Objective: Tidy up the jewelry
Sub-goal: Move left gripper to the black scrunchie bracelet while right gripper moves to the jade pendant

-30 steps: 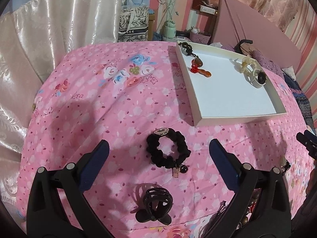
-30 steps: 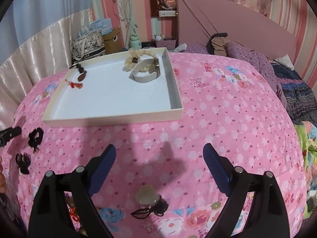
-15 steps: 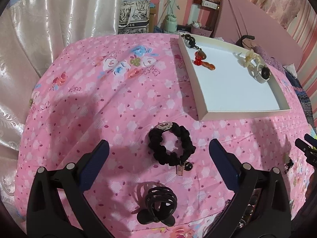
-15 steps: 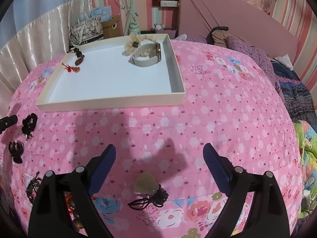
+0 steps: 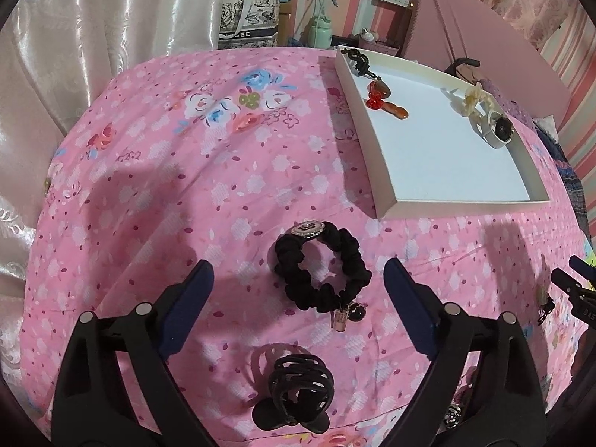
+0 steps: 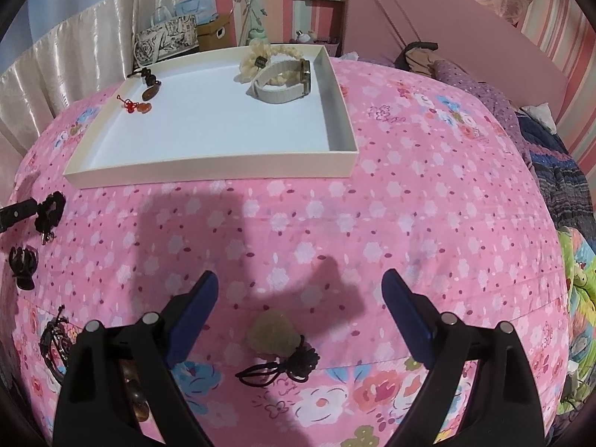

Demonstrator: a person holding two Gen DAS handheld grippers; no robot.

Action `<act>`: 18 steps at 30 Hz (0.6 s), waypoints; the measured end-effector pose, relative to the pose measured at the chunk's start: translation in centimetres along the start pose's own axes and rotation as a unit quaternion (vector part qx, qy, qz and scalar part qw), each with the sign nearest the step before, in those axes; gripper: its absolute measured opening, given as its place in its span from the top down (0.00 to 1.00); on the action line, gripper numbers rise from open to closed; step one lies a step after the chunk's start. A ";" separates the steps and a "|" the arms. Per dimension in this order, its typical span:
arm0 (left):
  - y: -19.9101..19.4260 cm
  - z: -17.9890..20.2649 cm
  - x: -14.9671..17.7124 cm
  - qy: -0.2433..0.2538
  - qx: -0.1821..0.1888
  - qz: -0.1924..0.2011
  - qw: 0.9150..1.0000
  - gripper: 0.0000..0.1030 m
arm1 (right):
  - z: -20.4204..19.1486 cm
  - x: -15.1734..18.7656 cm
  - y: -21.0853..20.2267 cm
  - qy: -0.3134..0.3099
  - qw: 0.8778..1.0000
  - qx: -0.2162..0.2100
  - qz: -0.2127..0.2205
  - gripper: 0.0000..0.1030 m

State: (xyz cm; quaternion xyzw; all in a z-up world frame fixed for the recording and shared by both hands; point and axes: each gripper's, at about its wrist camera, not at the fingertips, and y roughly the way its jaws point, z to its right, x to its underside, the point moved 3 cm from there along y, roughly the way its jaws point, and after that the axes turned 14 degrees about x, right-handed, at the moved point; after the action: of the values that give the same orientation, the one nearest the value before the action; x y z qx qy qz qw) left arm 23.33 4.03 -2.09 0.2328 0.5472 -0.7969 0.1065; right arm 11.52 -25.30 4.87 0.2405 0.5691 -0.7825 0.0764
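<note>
hovering low over the pink flower-print bedspread (image 5: 156, 186), two grippers, both released. left gripper (image 5: 298, 279) with jaws just narrowing a little, gaping wide, nothing pressed between the pads; lying nearest, below the fingers, one black plastic claw hair clip (image 5: 294, 391); lying between the blue fingertips (image 5: 193, 290) without touching either, one black ruffled fabric scrunchie (image 5: 324, 272) with a round jewelled charm and small dangling pendants. right gripper (image 6: 300, 290) gaping equally wide, gripping nothing; lying just short of its fingers, one pale yellowish stone pendant (image 6: 273, 331) on a black knotted cord. sitting farther off on the bedspread, one shallow cream rectangular cardboard tray (image 6: 208, 169), holding five pieces: one dark knotted cord charm (image 5: 359, 57) at the far corner, one brown oval stone (image 5: 383, 91), one red knotted tassel charm (image 5: 374, 102), one cream fabric scrunchie (image 6: 257, 61), one white-strapped wristwatch (image 6: 283, 83). lying at the left edge of the right view, a few more bracelets, too blurred for counting. standing beyond the bed, one printed paper bag (image 5: 247, 18).
</note>
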 end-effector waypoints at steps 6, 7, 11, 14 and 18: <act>0.1 0.3 0.0 0.008 -0.006 -0.004 1.000 0.12 | 0.4 0.0 -0.6 -0.002 1.000 -0.002 0.001 0.13; 0.1 0.4 0.0 0.009 -0.008 -0.004 1.000 0.12 | 0.6 0.0 -0.8 -0.006 1.000 0.000 0.002 0.13; 0.1 0.6 0.0 0.013 -0.007 -0.003 1.000 0.12 | 1.1 0.5 -1.1 -0.014 1.000 0.005 -0.002 0.13; 0.1 0.7 0.0 0.015 -0.009 -0.004 1.000 0.12 | 1.4 1.2 -1.1 -0.019 1.000 0.001 -0.008 0.13; -0.1 0.7 0.0 0.016 -0.009 -0.004 1.000 0.12 | 1.6 2.0 -0.8 -0.031 0.999 -0.001 -0.020 0.13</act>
State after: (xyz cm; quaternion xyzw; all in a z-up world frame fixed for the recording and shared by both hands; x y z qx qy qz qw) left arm 23.07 3.40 -1.79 0.2422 0.5567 -0.7888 0.0965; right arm 9.00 -26.22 5.02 0.2043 0.5720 -0.7905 0.0785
